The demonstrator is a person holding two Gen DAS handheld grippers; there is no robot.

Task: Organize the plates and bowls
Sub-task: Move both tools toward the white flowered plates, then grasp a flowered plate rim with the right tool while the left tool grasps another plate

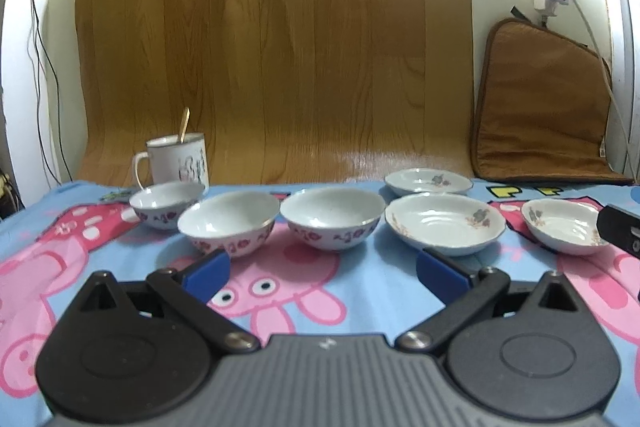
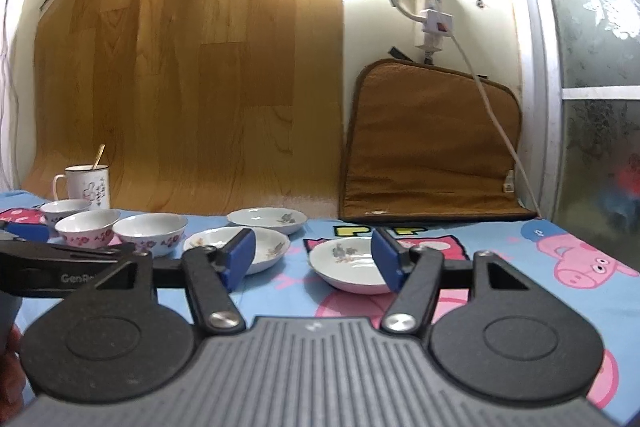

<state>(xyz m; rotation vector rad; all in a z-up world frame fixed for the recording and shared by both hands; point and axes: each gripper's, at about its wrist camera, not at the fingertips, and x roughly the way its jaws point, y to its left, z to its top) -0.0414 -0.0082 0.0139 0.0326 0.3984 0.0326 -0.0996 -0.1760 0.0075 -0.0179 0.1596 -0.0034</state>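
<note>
On the desk, covered by a cartoon-pig cloth (image 1: pixel 280 283), we see at far left a white mug (image 1: pixel 182 161) with a spoon (image 1: pixel 184 125) standing in it, near the wood-pattern backdrop (image 1: pixel 272 47). Just in front of the mug sits the first bowl (image 1: pixel 164 205), then the second bowl (image 1: pixel 228 223) and the third bowl (image 1: pixel 332 217), the three in a close row, each upright and empty.

Our left gripper (image 1: pixel 323 269) hangs low over the cloth with its jaws spread wide and nothing between them. Its left blue pad lies just below the second bowl, its right pad just below the middle plate (image 1: pixel 444 225), and the third bowl sits beyond the gap, apart from both pads.

Further right, the back plate (image 1: pixel 428 181) lies behind the middle plate, and the right plate (image 2: pixel 348 263) lies nearest the right side.

Our right gripper (image 2: pixel 314 259) has its jaws half closed. The right plate sits between and beyond the pads; the right pad overlaps its rim in the right wrist view, but we cannot tell whether it touches. The left pad crosses in front of the middle plate. A brown cushion (image 2: pixel 432 143) leans against the wall at right.
</note>
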